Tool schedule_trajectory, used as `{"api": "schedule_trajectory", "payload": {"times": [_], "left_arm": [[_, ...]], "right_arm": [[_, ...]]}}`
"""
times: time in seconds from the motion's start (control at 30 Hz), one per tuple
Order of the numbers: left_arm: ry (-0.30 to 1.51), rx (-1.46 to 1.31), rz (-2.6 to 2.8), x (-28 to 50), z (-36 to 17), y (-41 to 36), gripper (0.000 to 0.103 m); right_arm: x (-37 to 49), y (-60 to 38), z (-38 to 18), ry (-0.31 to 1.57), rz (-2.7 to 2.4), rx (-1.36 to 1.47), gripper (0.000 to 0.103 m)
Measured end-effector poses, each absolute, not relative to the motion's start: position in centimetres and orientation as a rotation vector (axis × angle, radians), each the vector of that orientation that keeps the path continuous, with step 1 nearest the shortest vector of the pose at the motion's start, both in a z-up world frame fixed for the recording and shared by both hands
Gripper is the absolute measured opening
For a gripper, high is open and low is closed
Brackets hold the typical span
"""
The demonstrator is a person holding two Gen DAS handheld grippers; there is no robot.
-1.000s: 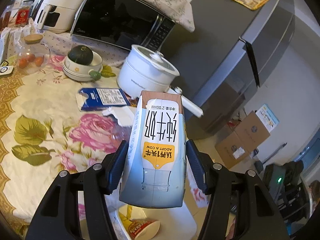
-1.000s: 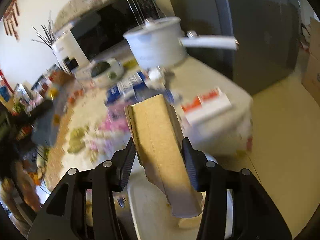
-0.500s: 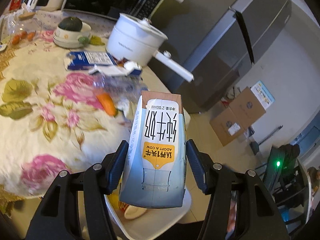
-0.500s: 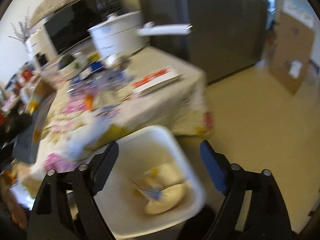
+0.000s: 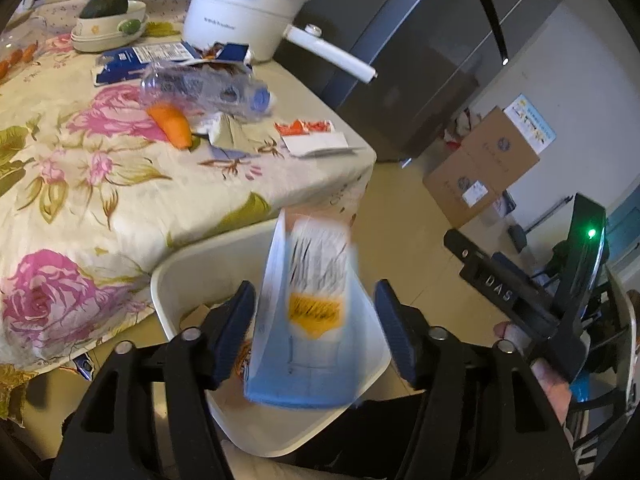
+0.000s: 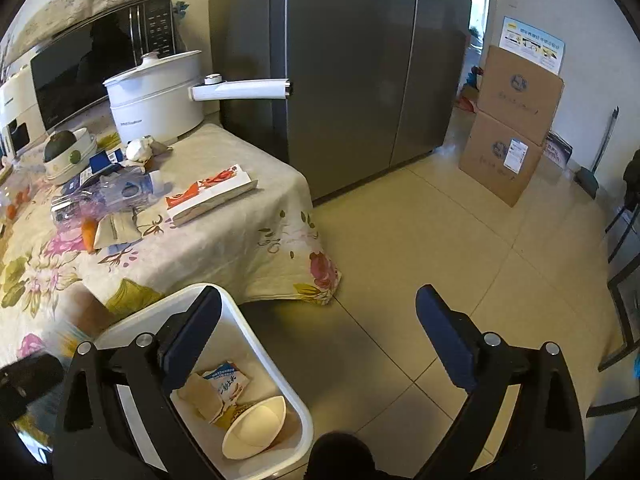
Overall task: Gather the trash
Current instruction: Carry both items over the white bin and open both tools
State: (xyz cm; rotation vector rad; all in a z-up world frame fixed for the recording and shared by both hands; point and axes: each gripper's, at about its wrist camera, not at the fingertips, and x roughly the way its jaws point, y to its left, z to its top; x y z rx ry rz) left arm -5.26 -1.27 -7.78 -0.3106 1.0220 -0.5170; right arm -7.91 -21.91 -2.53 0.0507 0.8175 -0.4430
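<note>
Hanging over the white bin (image 5: 276, 436), the left tool (image 5: 314, 328) had just let its jaws spread, and the milk carton (image 5: 316, 320) sat blurred between the blue pads (image 5: 234, 328) with a gap showing on each side, so nothing was clamping it. The carton was directly above the bin's open mouth, which stood on the floor just beside the near right corner of the bench (image 5: 120, 184).

The right tool (image 6: 318, 336) was also over that bin (image 6: 256, 344), at its right side, and its jaws had just been opening as well; they stood wide apart with nothing between them. In the right wrist view, the bin already held a crushed white paper bowl (image 6: 256, 426), a small blue-and-white packet (image 6: 228, 384) and a piece of brown cardboard (image 6: 204, 398).

More trash lay on the flowered cloth of the bench. A crumpled clear plastic bottle (image 5: 208, 88) was toward the far side, with a carrot (image 5: 172, 124) touching it on the near side and a flattened grey carton (image 5: 228, 136) just beside that. A red-and-white flat packet (image 5: 314, 140) lay near the right edge. A torn blue box (image 5: 144, 58) was farther back, in front of a white pot (image 5: 240, 12) whose long handle stuck out to the right. A grey refrigerator (image 6: 352, 64) stood behind the bench, and stacked cardboard boxes (image 6: 512, 120) were on the floor at the far right.
</note>
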Motion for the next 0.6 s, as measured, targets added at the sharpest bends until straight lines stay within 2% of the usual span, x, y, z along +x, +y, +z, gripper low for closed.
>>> {"api": "schedule_trajectory", "payload": {"times": [0.03, 0.17, 0.37, 0.6], "left_arm": [[1.023, -0.311, -0.513, -5.3, -7.9, -1.3, 0.072], [1.037, -0.301, -0.516, -5.1, -8.2, -1.6, 0.074], [1.06, -0.299, -0.479, -4.6, -8.9, -1.2, 0.084], [0.972, -0.155, -0.265, -3.9, -8.3, 0.2, 0.093]], "right_arm": [[-7.9, -21.8, -2.6, 0.82, -0.442, 0.051, 0.094], [-7.7, -21.4, -2.8, 0.828, -0.434, 0.039, 0.094], [-7.5, -20.7, -3.0, 0.833, -0.427, 0.017, 0.095], [-6.7, -18.9, -3.6, 0.848, -0.414, -0.058, 0.096]]}}
